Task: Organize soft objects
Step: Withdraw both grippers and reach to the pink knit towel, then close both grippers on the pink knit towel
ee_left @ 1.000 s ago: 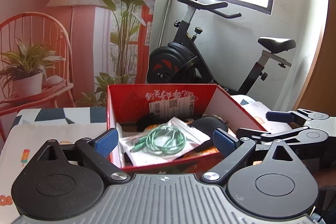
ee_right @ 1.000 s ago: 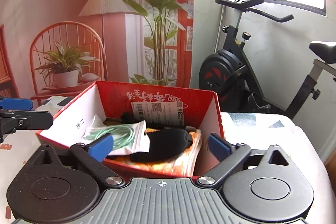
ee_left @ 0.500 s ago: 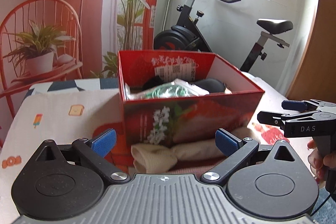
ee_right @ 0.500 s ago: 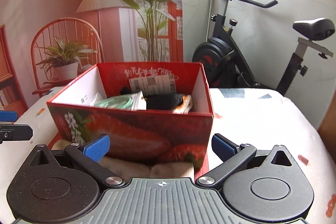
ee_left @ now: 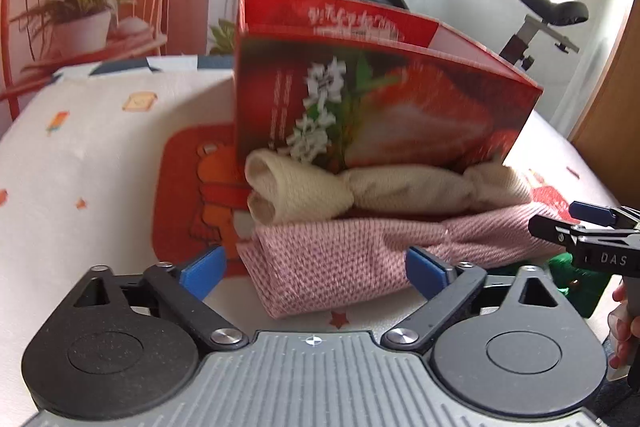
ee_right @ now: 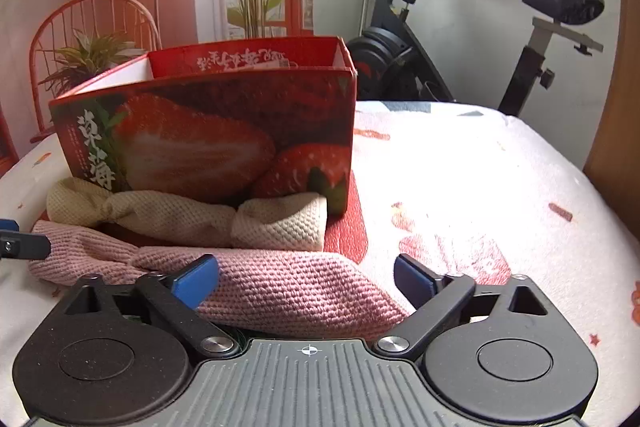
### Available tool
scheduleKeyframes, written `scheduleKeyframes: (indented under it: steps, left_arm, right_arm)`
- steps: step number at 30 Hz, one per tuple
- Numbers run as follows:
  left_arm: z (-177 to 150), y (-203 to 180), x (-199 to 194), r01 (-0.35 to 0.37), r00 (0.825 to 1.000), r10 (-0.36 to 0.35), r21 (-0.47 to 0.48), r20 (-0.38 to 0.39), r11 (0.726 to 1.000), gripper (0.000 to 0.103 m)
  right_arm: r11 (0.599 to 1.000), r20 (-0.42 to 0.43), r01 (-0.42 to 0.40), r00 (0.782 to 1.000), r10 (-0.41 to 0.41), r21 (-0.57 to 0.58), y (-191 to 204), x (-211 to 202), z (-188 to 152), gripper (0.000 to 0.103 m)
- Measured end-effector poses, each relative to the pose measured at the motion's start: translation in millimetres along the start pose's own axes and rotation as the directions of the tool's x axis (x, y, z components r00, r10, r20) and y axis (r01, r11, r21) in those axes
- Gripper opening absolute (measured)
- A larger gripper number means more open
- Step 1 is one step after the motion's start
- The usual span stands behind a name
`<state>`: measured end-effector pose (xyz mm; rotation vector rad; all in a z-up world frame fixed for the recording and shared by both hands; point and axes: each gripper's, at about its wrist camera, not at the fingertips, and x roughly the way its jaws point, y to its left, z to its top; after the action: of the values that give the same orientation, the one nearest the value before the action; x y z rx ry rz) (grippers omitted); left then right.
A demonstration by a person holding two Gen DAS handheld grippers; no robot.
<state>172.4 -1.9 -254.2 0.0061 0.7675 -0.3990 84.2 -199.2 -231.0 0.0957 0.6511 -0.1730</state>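
A red cardboard box (ee_left: 384, 95) stands on a tabletop (ee_right: 460, 179) covered with a white cloth printed with small cartoon figures. The box wall facing the cameras carries a photo of halved strawberries and white blossoms; in the right wrist view two large white Chinese characters, 草莓, run down its left edge with smaller lines of text beside them that are too small to read. White Chinese lettering on the inside of the far wall appears upside down.

Against the foot of the box lies a cream knitted cloth (ee_left: 360, 187), twisted in the middle and rolled at the ends, touching the box front. Just in front of it lies a pink knitted cloth (ee_left: 352, 259), also twisted, its long side parallel to the cream one and touching it.

The left gripper (ee_left: 316, 269) sits low over the tabletop with its blue-tipped fingers (ee_left: 202, 269) spread wide, one on each side of the near left end of the pink cloth, holding nothing. The right gripper (ee_right: 306, 279) is likewise spread wide around the opposite end of the pink cloth, its fingers (ee_right: 196, 281) beside the fabric without pinching it. In the left wrist view the right gripper's black body shows the white letters "DAS", and something green (ee_left: 576, 279) lies just beneath it.

An exercise bike (ee_right: 420, 39) and a potted plant (ee_left: 80, 11) on a red chair stand behind
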Motion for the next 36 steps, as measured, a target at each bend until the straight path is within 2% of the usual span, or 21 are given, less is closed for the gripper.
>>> scheduleKeyframes:
  steps: [7,11,15,19,28,36]
  left_arm:
    - [-15,1,14,-0.021,1.0,0.021,-0.031,-0.017,0.999,0.071]
    - [-22,-5,12,-0.033,0.999,0.033,-0.001,0.022,0.999,0.061]
    - [-27,-2,9,-0.027,0.998,0.029,-0.033,0.051,0.999,0.059]
    - [-38,-9,6,-0.047,0.995,0.046,0.008,0.086,0.999,0.059]
    - [-41,-7,5,-0.038,0.994,0.036,0.016,0.1,0.999,0.059]
    - [-37,-9,7,-0.052,0.995,0.05,0.019,0.087,0.998,0.059]
  right_arm:
    - [1.0,0.005,-0.016,1.0,0.016,0.023,-1,14,-13,0.082]
    - [0.999,0.013,-0.039,0.999,0.039,0.001,5,17,-20,0.072]
    - [0.996,0.025,-0.081,0.996,0.082,-0.02,6,16,-26,0.062]
    - [0.993,0.037,-0.103,0.994,0.105,-0.052,10,13,-32,0.054]
    - [0.991,0.037,-0.131,0.991,0.132,-0.019,3,14,-32,0.053]
    - [0.99,0.033,-0.139,0.99,0.14,-0.01,1,15,-32,0.046]
